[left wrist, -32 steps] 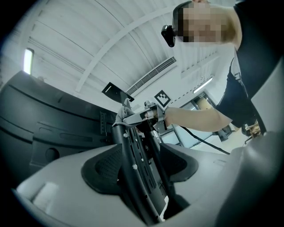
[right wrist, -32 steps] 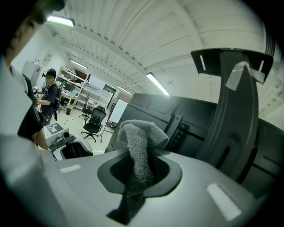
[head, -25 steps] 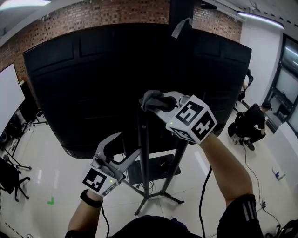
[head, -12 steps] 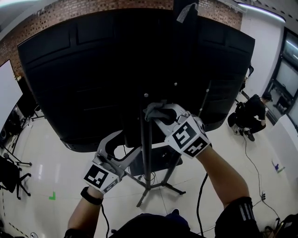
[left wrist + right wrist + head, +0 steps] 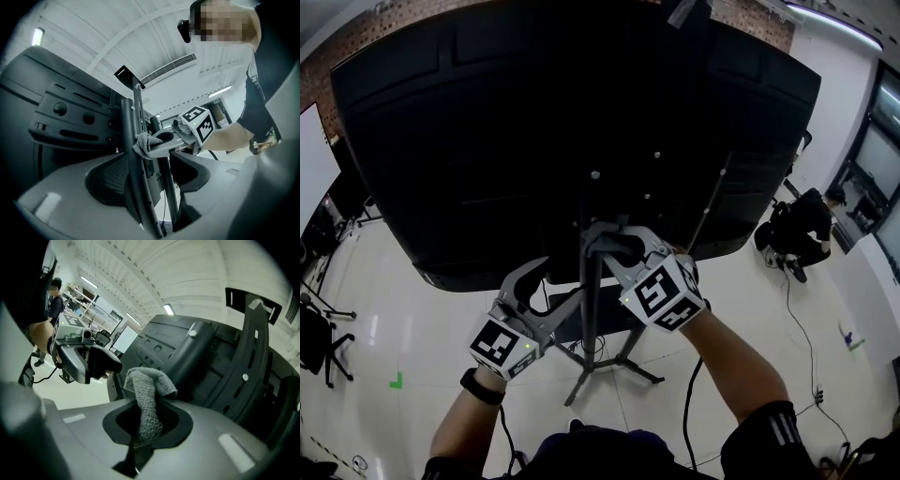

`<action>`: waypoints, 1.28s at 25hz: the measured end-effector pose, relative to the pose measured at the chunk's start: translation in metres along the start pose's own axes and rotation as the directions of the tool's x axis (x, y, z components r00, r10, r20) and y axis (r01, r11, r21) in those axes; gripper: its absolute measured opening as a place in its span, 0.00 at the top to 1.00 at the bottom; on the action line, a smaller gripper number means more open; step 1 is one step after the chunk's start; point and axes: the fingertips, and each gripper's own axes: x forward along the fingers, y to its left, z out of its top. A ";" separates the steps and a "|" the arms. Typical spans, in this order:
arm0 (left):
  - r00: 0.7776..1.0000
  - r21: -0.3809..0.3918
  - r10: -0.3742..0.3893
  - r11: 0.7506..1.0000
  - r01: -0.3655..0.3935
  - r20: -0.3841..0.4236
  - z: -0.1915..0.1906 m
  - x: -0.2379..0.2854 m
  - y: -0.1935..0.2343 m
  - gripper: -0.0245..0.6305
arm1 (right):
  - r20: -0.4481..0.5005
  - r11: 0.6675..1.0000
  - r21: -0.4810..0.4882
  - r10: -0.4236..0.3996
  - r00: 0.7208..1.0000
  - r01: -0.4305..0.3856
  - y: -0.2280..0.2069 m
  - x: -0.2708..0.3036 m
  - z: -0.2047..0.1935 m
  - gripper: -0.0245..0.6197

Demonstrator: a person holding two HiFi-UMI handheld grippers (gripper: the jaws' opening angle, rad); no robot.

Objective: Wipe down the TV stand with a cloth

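The black back of the TV fills the head view, on a dark stand pole. My right gripper is shut on a grey cloth and presses it against the pole just below the TV. In the right gripper view the cloth stands up from between the jaws. My left gripper sits lower and to the left, open. In the left gripper view the pole runs up between its jaws, and the cloth is wrapped on the pole higher up.
The stand's splayed feet rest on a glossy white floor with cables. A person crouches at the right. A black chair stands at the left edge, near a green tape mark.
My right gripper has slid down the pole with the cloth, from beside the TV's back to just under its lower edge. The left gripper has stayed at the pole.
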 end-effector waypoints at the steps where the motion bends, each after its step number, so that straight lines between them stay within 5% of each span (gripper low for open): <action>1: 1.000 -0.006 0.010 1.000 -0.010 -0.006 -0.001 0.000 0.000 0.51 | 0.004 1.000 0.005 0.014 1.000 -0.014 0.004 0.001 -0.002 0.91; 8: 0.998 -0.025 0.051 0.998 -0.052 -0.032 -0.027 0.007 -0.002 0.51 | 0.017 0.995 0.012 0.096 0.995 -0.096 0.029 0.011 -0.024 0.91; 14: 0.994 -0.121 0.075 0.989 -0.085 -0.084 -0.064 0.008 -0.002 0.51 | 0.050 0.988 0.036 0.146 0.988 -0.148 0.053 0.021 -0.050 0.91; 32: 0.967 -0.184 0.093 0.973 -0.138 -0.237 -0.207 -0.018 -0.026 0.50 | -0.049 0.954 0.108 0.288 0.956 -0.281 0.162 0.068 -0.170 0.91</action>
